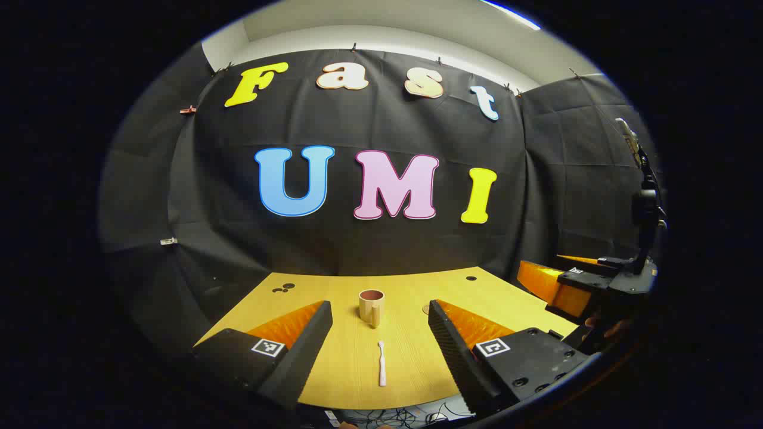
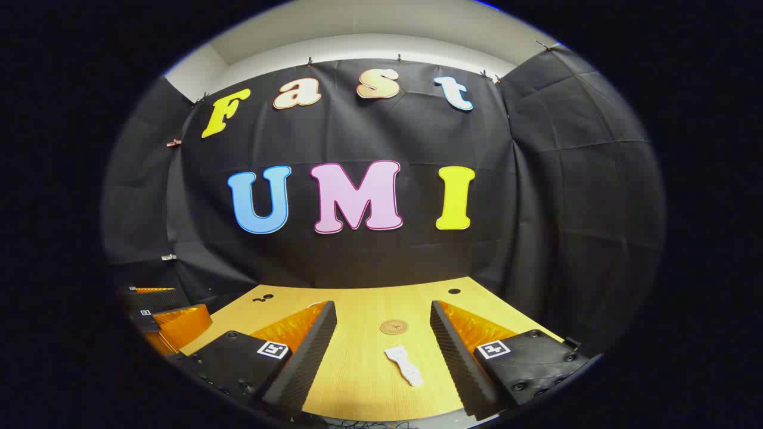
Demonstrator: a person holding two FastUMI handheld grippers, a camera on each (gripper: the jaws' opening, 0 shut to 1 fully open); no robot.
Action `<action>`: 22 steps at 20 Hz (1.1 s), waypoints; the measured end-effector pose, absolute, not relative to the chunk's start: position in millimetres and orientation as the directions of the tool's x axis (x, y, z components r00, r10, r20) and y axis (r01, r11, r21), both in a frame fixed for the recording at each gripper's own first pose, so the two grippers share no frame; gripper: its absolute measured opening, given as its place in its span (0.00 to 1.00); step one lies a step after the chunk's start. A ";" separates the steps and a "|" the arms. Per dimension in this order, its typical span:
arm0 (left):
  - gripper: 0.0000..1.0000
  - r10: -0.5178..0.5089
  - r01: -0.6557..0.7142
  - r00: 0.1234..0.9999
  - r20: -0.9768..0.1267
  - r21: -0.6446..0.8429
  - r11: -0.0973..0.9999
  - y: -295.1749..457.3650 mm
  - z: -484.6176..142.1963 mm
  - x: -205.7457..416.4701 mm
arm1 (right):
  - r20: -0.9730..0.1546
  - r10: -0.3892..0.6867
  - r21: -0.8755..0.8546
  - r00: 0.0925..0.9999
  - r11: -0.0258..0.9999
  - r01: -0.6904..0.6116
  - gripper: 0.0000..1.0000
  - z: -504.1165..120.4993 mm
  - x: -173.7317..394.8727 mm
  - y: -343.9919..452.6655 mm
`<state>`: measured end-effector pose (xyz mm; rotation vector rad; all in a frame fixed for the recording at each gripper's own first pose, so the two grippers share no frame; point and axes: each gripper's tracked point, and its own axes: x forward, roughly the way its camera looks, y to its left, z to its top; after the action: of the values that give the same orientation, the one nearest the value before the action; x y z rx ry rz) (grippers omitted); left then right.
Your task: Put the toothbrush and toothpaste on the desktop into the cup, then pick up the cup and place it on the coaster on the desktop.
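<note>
- In the left gripper view, the left tool [image 1: 379,333] hangs above the near part of the pale wooden table [image 1: 334,292], its fingers spread wide apart with nothing between them.
- The slim white toothbrush [image 1: 382,363] lies flat on the table in the gap between those fingers, touching neither; its long axis runs straight away from the camera toward the cup.
- The beige mug-shaped cup with a reddish-brown inside [image 1: 371,306] stands upright just beyond the toothbrush, its handle turned toward the camera.
- In the right gripper view, the right tool [image 2: 381,339] is likewise wide open and empty over the table.
- The flat white toothpaste tube [image 2: 404,364] lies between its fingers, slightly nearer the right-hand one, its long axis tilted a little off the line of sight.
- The round brown coaster [image 2: 394,326] lies flat just beyond the tube, apart from it.
- In the left gripper view the coaster is mostly hidden behind the finger; which end of the tube carries the cap is hard to tell.
</note>
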<state>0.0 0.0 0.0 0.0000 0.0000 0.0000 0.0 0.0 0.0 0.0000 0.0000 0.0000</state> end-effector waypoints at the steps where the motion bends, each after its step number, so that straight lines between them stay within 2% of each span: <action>1: 1.00 -0.001 0.001 1.000 0.001 0.000 1.000 -1.5 -0.2 -0.7 | -0.003 -0.005 -0.006 1.000 1.000 0.005 0.97 -1.7 -1.8 -2.7; 3: 1.00 0.008 -0.008 1.000 0.005 0.004 1.000 0.1 0.1 -2.6 | -0.011 -0.012 -0.007 1.000 1.000 0.012 0.94 -3.5 -3.8 -6.0; 4: 1.00 0.012 -0.012 1.000 0.005 0.004 1.000 0.5 -1.8 -4.1 | -0.023 -0.014 -0.005 1.000 1.000 0.014 0.97 -6.5 -3.9 -6.2; 12: 1.00 0.048 -0.048 0.999 -0.005 -0.014 0.999 11.0 -9.7 -10.6 | -0.065 0.010 -0.022 0.998 1.000 -0.011 0.97 -19.0 -4.1 0.8; 22: 1.00 0.065 -0.067 0.997 -0.040 -0.037 0.997 7.2 -20.7 5.3 | -0.167 -0.012 -0.065 0.986 0.998 0.001 0.97 -44.0 16.8 -15.7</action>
<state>5.3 7.2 -20.7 -0.0380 0.0388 0.0661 16.8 -15.7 -44.0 -0.0652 0.1681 -0.0062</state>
